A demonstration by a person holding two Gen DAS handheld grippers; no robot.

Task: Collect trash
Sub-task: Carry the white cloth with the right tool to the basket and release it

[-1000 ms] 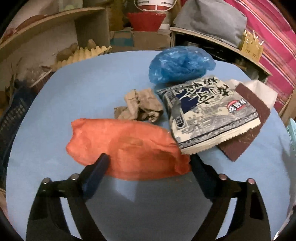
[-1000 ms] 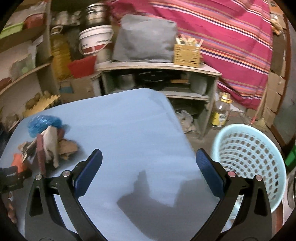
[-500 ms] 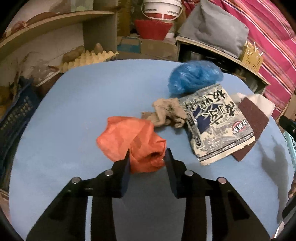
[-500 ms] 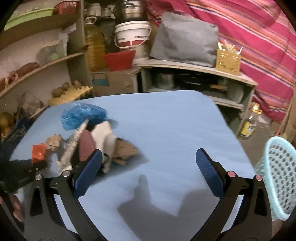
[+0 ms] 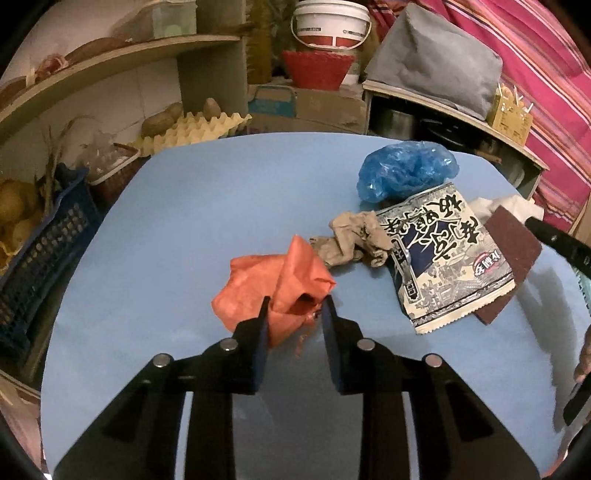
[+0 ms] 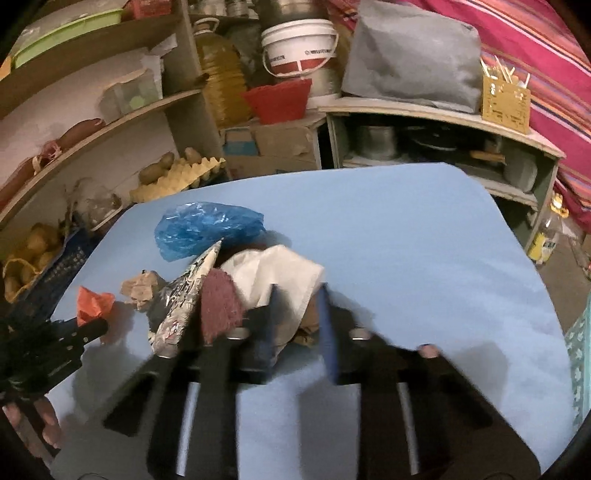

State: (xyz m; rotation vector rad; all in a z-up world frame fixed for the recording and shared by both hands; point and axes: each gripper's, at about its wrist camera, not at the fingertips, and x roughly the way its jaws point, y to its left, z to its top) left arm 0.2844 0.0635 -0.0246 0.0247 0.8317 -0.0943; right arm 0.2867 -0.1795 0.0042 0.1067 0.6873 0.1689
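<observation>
My left gripper (image 5: 295, 310) is shut on the crumpled orange bag (image 5: 277, 291) and holds it just above the blue table (image 5: 207, 206). Beyond it lie a crumpled brown paper (image 5: 351, 245), a printed snack packet (image 5: 443, 258), a blue plastic bag (image 5: 406, 170), a maroon scouring pad (image 5: 513, 254) and a white cloth (image 5: 509, 203). In the right wrist view my right gripper (image 6: 297, 295) has closed around the near edge of the white cloth (image 6: 277, 269), with blurred fingers. The pad (image 6: 219, 302), packet (image 6: 184, 295) and blue bag (image 6: 203, 225) lie left of it.
A pale blue laundry-style basket (image 6: 580, 343) stands off the table's right edge. Shelves with an egg tray (image 5: 192, 127), potatoes, a bucket (image 5: 330, 22) and a dark crate (image 5: 40, 243) ring the table's far and left sides. The left gripper shows at the right wrist view's left edge (image 6: 66, 336).
My left gripper closed on the orange bag, bunching and lifting it. My right gripper swung left from the basket side, reached the white cloth and closed from wide open.
</observation>
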